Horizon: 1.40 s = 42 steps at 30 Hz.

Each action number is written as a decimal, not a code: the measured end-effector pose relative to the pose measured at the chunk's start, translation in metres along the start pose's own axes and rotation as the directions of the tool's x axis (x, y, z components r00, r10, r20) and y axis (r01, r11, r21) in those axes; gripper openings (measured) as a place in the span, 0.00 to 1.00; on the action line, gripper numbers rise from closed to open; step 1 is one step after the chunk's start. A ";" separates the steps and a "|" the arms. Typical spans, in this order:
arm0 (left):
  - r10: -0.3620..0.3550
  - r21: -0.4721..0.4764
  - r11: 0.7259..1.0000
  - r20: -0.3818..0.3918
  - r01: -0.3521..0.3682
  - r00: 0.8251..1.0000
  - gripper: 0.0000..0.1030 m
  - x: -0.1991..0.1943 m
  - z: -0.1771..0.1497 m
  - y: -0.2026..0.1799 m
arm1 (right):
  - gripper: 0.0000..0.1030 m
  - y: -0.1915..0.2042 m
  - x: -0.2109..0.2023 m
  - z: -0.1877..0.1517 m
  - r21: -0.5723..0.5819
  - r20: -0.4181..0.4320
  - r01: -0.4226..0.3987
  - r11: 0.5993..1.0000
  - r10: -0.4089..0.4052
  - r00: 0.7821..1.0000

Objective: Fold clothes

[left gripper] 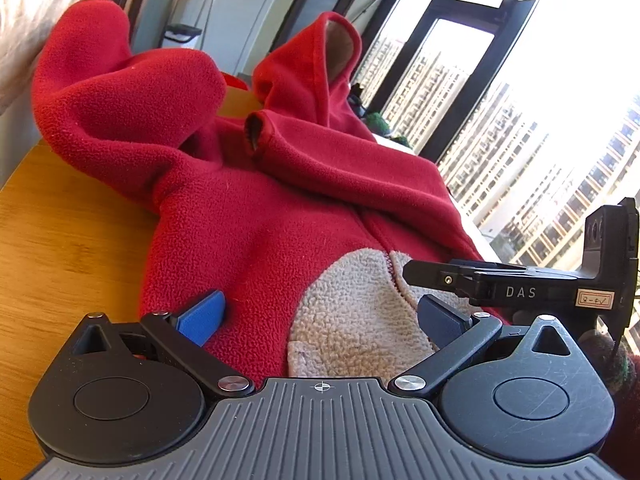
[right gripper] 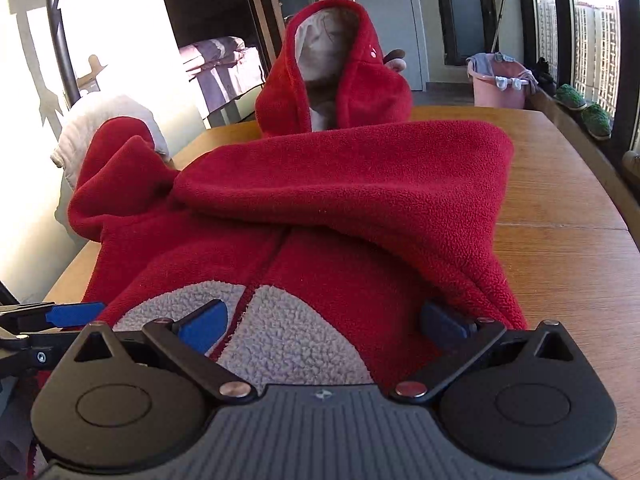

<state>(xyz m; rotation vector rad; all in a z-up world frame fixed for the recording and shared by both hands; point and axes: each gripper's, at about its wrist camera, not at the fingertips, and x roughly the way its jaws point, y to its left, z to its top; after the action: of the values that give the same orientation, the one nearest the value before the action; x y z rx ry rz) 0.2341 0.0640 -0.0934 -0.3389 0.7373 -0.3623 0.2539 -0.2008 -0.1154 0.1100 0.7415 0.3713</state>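
Note:
A red fleece hooded garment (left gripper: 256, 216) (right gripper: 320, 184) with a grey fuzzy belly patch (left gripper: 352, 312) (right gripper: 288, 340) lies on the wooden table (left gripper: 68, 240) (right gripper: 568, 200). Its sleeves are folded across the chest and its hood (right gripper: 340, 68) stands upright at the far end. My left gripper (left gripper: 322, 318) is open, its pads wide apart over the near hem. My right gripper (right gripper: 324, 322) is also open wide, straddling the grey patch and the zip line. Each gripper shows in the other's view: the right gripper (left gripper: 520, 292) beside the left, the left gripper (right gripper: 72, 314) at the frame's edge.
A pink basin (right gripper: 498, 86) with laundry stands on the floor beyond the table. A pale cloth (right gripper: 108, 120) is draped just off the table's left side. Tall windows (left gripper: 520, 120) run along the right, with green items (right gripper: 596, 118) on the sill.

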 end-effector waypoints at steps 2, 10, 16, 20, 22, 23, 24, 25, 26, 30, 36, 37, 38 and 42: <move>-0.001 -0.074 0.997 0.003 0.002 1.000 1.00 -0.006 0.014 0.012 | 1.00 -0.008 -0.004 -0.002 0.042 0.019 -0.037 0.998 0.036 0.999; 0.345 -0.233 0.925 0.179 -0.301 0.921 0.96 -0.035 0.080 0.076 | 1.00 -0.043 -0.014 -0.006 0.223 0.118 -0.199 0.954 0.176 0.977; 0.434 -0.313 0.877 0.190 -0.364 0.881 0.94 -0.010 0.117 0.116 | 1.00 -0.044 -0.015 -0.006 0.230 0.122 -0.208 0.951 0.184 0.975; 0.410 -0.349 0.874 0.154 -0.339 0.899 0.78 0.005 0.128 0.135 | 1.00 -0.044 -0.015 -0.007 0.234 0.125 -0.213 0.949 0.188 0.974; 0.391 -0.337 0.883 0.140 -0.327 0.910 0.55 0.009 0.127 0.135 | 1.00 -0.044 -0.015 -0.007 0.236 0.127 -0.216 0.947 0.191 0.973; 0.383 -0.333 0.886 0.135 -0.322 0.914 0.44 0.010 0.127 0.134 | 1.00 -0.045 -0.014 -0.007 0.238 0.128 -0.220 0.946 0.194 0.973; 0.374 -0.330 0.891 0.144 -0.312 0.916 0.35 0.008 0.126 0.133 | 1.00 -0.046 -0.015 -0.007 0.241 0.130 -0.223 0.945 0.197 0.972; 0.365 -0.327 0.897 0.162 -0.299 0.917 0.22 0.004 0.127 0.133 | 1.00 -0.046 -0.015 -0.007 0.243 0.132 -0.227 0.943 0.200 0.971; 0.356 -0.315 0.904 0.182 -0.289 0.916 0.19 -0.003 0.128 0.129 | 1.00 -0.047 -0.015 -0.007 0.246 0.134 -0.230 0.941 0.202 0.970; 0.325 -0.250 0.932 0.265 -0.260 0.908 0.15 -0.034 0.138 0.102 | 1.00 -0.048 -0.015 -0.008 0.249 0.138 -0.234 0.940 0.205 0.969; 0.222 -0.141 0.973 0.376 -0.181 0.899 0.14 -0.073 0.157 0.040 | 1.00 -0.048 -0.014 -0.008 0.249 0.140 -0.233 0.940 0.203 0.969; 0.206 -0.126 0.977 0.382 -0.170 0.901 0.14 -0.073 0.160 0.031 | 1.00 -0.048 -0.014 -0.008 0.249 0.140 -0.233 0.940 0.203 0.969; 0.190 -0.114 0.981 0.382 -0.158 0.904 0.14 -0.071 0.164 0.021 | 1.00 -0.048 -0.014 -0.008 0.249 0.140 -0.233 0.940 0.203 0.969; 0.131 -0.077 0.991 0.365 -0.110 0.922 0.14 -0.055 0.176 -0.008 | 1.00 -0.048 -0.015 -0.008 0.251 0.142 -0.235 0.939 0.204 0.968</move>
<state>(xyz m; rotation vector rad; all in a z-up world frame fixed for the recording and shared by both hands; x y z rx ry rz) 0.3187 0.1109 0.0639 -0.3990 0.3952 -0.1534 0.2524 -0.2512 -0.1233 0.4683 0.6638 0.4731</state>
